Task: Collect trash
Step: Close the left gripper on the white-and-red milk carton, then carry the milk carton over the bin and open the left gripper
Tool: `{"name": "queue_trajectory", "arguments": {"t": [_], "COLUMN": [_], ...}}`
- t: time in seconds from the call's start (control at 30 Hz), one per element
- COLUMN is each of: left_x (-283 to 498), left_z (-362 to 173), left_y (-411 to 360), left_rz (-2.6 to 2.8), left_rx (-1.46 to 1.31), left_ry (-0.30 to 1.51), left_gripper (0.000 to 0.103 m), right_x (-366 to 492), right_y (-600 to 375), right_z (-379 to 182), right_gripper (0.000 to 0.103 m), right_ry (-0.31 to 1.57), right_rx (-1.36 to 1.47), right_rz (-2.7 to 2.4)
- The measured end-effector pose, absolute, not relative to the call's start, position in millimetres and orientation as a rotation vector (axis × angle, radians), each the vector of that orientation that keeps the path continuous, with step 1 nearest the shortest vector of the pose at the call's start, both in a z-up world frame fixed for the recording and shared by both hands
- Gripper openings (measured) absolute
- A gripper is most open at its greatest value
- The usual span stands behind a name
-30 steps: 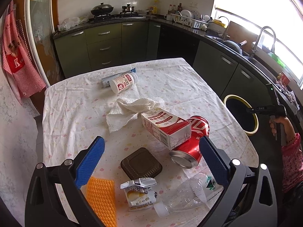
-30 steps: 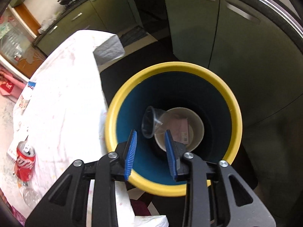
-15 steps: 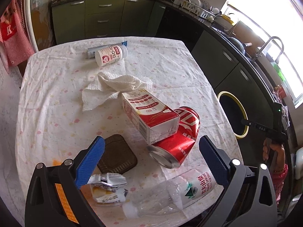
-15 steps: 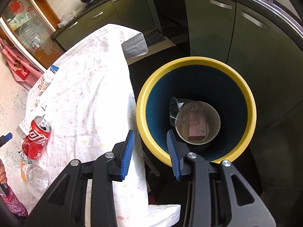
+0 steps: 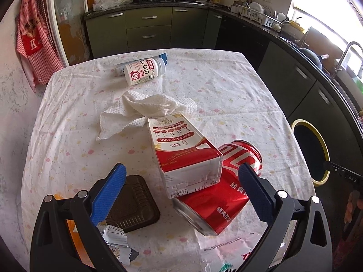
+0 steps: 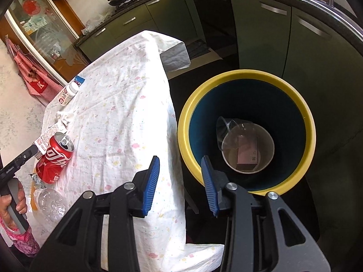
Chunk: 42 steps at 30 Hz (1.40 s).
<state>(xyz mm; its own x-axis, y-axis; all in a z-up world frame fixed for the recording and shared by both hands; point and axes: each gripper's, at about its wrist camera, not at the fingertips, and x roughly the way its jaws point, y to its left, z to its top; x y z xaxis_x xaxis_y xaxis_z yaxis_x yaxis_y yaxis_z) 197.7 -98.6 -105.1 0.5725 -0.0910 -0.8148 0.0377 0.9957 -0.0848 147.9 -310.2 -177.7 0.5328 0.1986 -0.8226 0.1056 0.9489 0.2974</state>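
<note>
- Left gripper (image 5: 181, 190) has dropped closer, jaws wide and empty, framing milk carton (image 5: 183, 151) and cola can (image 5: 223, 192).
- Right gripper (image 6: 180, 185) (empty, jaws just easing apart) drifts off the bin (image 6: 246, 131).

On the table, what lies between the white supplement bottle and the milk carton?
A crumpled white paper towel lies between the supplement bottle and the milk carton, its near edge against the carton's far end. The left wrist view shows this.

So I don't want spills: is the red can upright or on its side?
On its side. The can lies on the tablecloth with the carton leaning on it, its open top showing sideways.
</note>
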Motion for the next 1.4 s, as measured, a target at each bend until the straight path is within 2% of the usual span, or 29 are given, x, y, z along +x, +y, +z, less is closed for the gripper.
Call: {"name": "queue_trajectory", "arguments": {"t": [0.1,0.3,0.37,0.43,0.63,1.1,1.4], "left_x": [201.1,207.9,208.3,208.9,203.4,187.0,175.7], "left_z": [-106.2,-116.4,-118.1,-118.6,-107.5,-56.5,-20.5], "left_y": [-97.9,-92.4,-89.7,-86.2,-79.6,-63.5,-116.1], "left_rz": [-0.056,-0.051,-0.053,-0.074,-0.087,-0.138,-0.319], "left_rx": [-0.052,-0.049,-0.047,-0.061,-0.001,0.001,0.048], "left_ry": [0.948,0.988,0.991,0.994,0.946,0.857,0.823], "left_gripper": [0.097,0.08,0.072,0.056,0.052,0.052,0.052], "right_x": [148.5,148.6,148.6,148.3,147.0,145.7,126.9], "right_y": [-310.4,-311.1,-311.7,-311.8,-309.2,-303.2,-320.3], "right_z": [-178.9,-180.7,-180.3,-180.1,-176.9,-176.3,-165.3], "right_gripper": [0.037,0.037,0.037,0.037,0.037,0.037,0.037], "right_ry": [1.011,1.011,1.007,1.005,1.0,1.005,0.963], "right_rx": [0.334,0.341,0.342,0.342,0.334,0.325,0.338], "right_rz": [0.061,0.068,0.067,0.066,0.07,0.08,0.035]}}
